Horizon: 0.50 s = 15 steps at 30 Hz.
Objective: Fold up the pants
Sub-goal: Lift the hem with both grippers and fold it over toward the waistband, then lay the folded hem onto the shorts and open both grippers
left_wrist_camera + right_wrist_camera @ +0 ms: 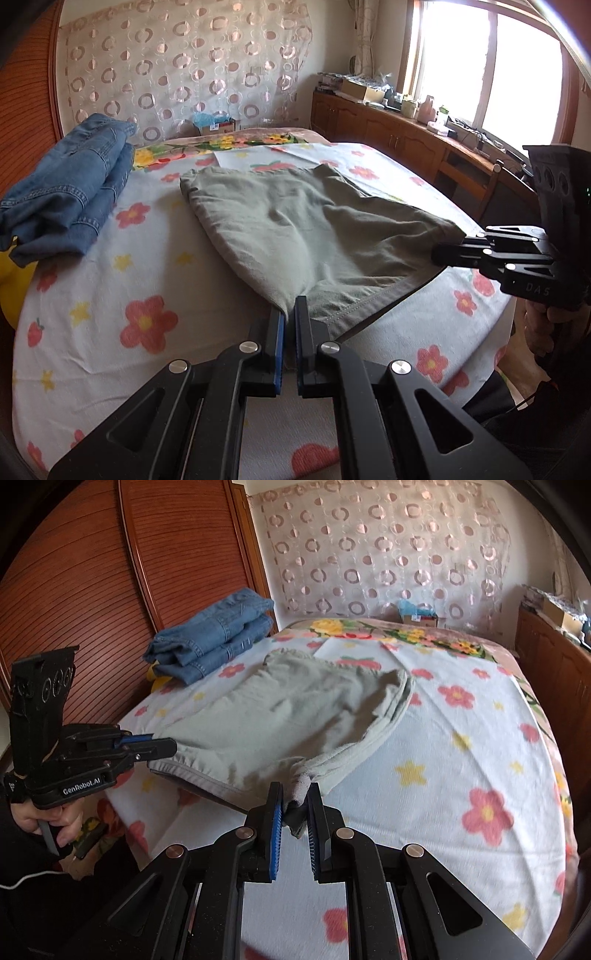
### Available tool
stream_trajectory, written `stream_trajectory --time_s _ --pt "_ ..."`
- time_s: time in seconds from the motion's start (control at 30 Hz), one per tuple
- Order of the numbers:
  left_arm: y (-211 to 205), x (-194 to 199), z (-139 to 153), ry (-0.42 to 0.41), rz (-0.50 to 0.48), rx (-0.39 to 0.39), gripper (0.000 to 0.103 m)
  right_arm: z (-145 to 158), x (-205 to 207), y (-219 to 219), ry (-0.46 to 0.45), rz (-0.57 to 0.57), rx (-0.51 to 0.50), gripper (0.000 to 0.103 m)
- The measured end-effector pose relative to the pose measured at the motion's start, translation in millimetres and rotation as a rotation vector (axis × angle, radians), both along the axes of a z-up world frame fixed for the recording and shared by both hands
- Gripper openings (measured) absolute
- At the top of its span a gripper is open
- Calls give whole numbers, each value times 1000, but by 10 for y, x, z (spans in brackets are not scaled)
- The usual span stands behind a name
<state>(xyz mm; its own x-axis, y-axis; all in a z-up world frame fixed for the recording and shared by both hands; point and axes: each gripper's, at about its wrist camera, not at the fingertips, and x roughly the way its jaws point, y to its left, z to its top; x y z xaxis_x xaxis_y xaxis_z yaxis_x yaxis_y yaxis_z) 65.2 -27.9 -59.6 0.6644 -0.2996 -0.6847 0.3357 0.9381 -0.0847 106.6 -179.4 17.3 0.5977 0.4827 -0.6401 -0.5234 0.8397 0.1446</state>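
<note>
Grey-green pants (295, 225) lie spread on the flowered bed, also in the right wrist view (295, 712). My left gripper (290, 314) is shut on the near left corner of the pants and lifts it a little; it also shows in the right wrist view (162, 751). My right gripper (297, 794) is shut on the bunched near right corner; it also shows in the left wrist view (443, 253). The near hem hangs stretched between the two grippers above the sheet.
Folded blue jeans (70, 195) lie at the bed's far left by the wooden wardrobe (92, 590). The flowered sheet (461, 757) covers the bed. A wooden cabinet (399, 136) with clutter runs along the right under the window. A patterned curtain hangs behind.
</note>
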Motion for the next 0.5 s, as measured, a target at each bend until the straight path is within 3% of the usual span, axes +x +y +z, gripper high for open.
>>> stream_trajectory --time_s 0.5 --pt "-55 -164 177 -34 -34 1 6 -18 -67 -85 0 -8 29 12"
